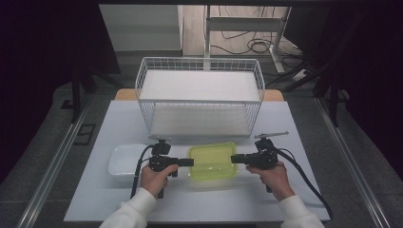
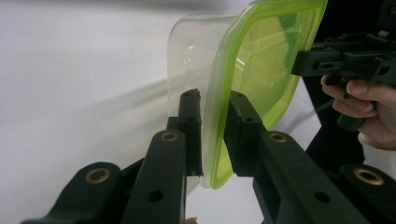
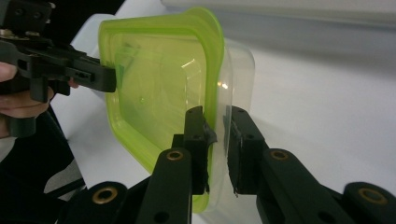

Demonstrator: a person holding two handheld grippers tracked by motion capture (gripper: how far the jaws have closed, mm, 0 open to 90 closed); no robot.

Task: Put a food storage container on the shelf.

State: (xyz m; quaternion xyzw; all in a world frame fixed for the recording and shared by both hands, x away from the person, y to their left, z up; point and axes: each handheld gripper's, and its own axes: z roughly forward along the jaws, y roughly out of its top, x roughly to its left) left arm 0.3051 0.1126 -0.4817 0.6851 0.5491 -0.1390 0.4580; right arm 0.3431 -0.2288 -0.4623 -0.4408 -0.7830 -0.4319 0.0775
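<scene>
A clear plastic container with a lime-green lid [image 1: 212, 161] is held level between my two grippers at the table's front middle, apparently just off the surface. My left gripper [image 1: 190, 162] is shut on its left rim. In the left gripper view the jaws [image 2: 213, 100] pinch the lid edge and the clear wall of the container [image 2: 266, 70]. My right gripper [image 1: 234, 159] is shut on the opposite rim. The right gripper view shows its jaws [image 3: 216, 114] clamped on the edge of the container [image 3: 159, 88]. Each gripper view also has the other gripper gripping the far side.
A white wire basket [image 1: 199, 64] stands behind the container at the table's middle. A white tray [image 1: 124, 159] lies just left of my left gripper. The pale table [image 1: 294, 123] ends close to the person's sleeves.
</scene>
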